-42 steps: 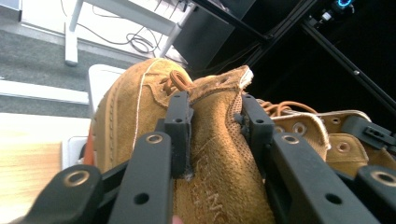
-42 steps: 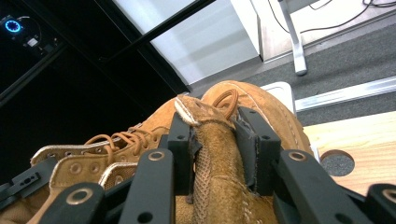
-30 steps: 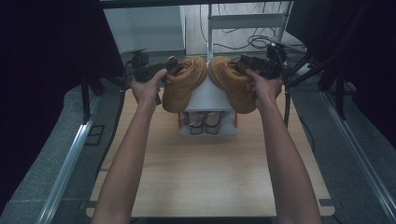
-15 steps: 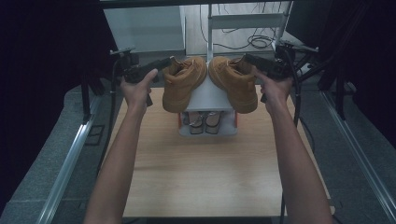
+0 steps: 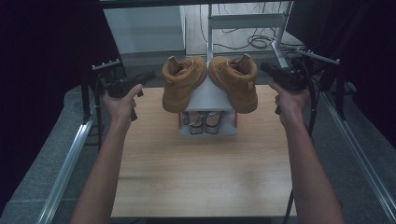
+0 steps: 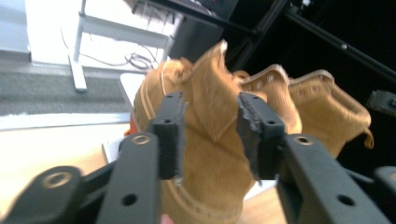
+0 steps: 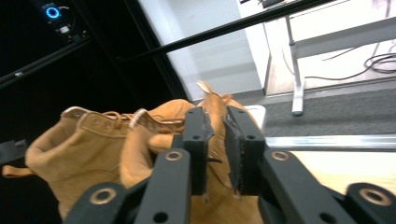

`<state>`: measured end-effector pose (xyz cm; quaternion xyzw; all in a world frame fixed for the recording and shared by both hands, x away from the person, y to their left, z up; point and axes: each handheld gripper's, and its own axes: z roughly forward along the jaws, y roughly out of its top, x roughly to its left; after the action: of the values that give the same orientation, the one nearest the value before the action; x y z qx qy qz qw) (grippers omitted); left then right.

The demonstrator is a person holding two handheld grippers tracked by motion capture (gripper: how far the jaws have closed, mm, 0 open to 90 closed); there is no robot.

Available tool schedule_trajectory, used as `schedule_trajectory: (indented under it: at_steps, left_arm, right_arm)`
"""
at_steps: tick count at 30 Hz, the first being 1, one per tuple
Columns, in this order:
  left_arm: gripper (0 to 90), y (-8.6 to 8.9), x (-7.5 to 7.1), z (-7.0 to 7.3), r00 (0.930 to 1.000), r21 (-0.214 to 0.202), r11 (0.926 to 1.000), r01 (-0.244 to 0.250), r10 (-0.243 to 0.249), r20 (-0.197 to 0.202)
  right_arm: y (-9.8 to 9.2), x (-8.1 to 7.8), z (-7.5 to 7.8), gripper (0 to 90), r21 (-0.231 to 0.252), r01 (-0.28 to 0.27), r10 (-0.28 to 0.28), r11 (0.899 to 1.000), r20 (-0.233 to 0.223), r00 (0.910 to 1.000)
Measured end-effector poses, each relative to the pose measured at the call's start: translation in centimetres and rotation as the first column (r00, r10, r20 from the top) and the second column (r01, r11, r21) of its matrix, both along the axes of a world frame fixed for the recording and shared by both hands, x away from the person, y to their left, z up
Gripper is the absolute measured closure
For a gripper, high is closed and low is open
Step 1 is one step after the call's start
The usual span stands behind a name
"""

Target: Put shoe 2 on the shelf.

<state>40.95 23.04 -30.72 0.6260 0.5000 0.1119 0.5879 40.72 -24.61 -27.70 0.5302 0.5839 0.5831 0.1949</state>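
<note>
- Table (image 5: 201, 177): a bare wooden top with a small white rack (image 5: 208, 98) standing at its far middle. Most of the top in front of the rack is free.
- Rack: two tan boots rest on its sloped top, heels up and toes hanging down either side. A darker pair of shoes (image 5: 204, 122) sits on the shelf beneath.
- Left boot (image 5: 181, 84) and right boot (image 5: 236, 81): both lie on the rack, close together at the top. Neither is touched by a gripper in the high view.
- Left gripper (image 5: 140, 80): held out to the left of the left boot, clear of it. In the left gripper view its jaws frame the boot (image 6: 212, 140) farther off; they have just been closing, a gap stays between them and nothing is gripped.
- Right gripper (image 5: 268, 69): out to the right of the right boot, apart from it. In the right gripper view its jaws have just been closing to a narrow slit, with the boot (image 7: 140, 140) behind rather than clamped.
- Progress, as I judge it: the boots appear placed on the rack and let go, so the shelving looks done. What seems left is drawing both hands away.
</note>
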Motion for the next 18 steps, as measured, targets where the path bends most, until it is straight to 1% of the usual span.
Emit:
schedule_trajectory:
  at_steps: [3,6,8,11,14,18]
  left_arm:
    - [73.3,0.1,-0.2,-0.9,1.0000,0.031,0.9995,0.004,-0.003,-0.003]
    - [80.7,0.2,-0.1,-1.9,0.9997,0.071,0.9975,0.005,-0.004,-0.023]
    - [84.6,0.3,0.1,-2.5,0.9993,0.074,0.9973,0.007,-0.004,-0.038]
    - [87.6,0.3,0.3,-3.2,0.9987,0.084,0.9965,0.009,-0.005,-0.051]
    - [88.3,0.3,0.5,-3.9,0.9979,0.088,0.9961,0.011,-0.005,-0.064]
    - [88.9,0.3,0.5,-4.4,0.9972,0.085,0.9963,0.008,-0.002,-0.075]
  right_arm:
    - [-0.6,-0.2,-0.9,83.4,-0.014,0.020,-0.020,1.000,0.006,0.9998]
    - [-1.3,-0.2,-1.9,86.8,-0.021,0.040,-0.040,0.999,-0.005,0.9992]
    - [-1.6,0.0,-2.7,88.6,-0.021,0.049,-0.050,0.999,-0.020,0.9986]
    - [-2.0,0.2,-3.9,89.2,-0.033,0.058,-0.060,0.998,-0.042,0.9973]
    - [-2.1,0.4,-5.0,89.3,-0.040,0.055,-0.057,0.998,-0.054,0.9969]
    - [-2.0,0.7,-5.9,89.4,-0.047,0.048,-0.051,0.998,-0.067,0.9965]
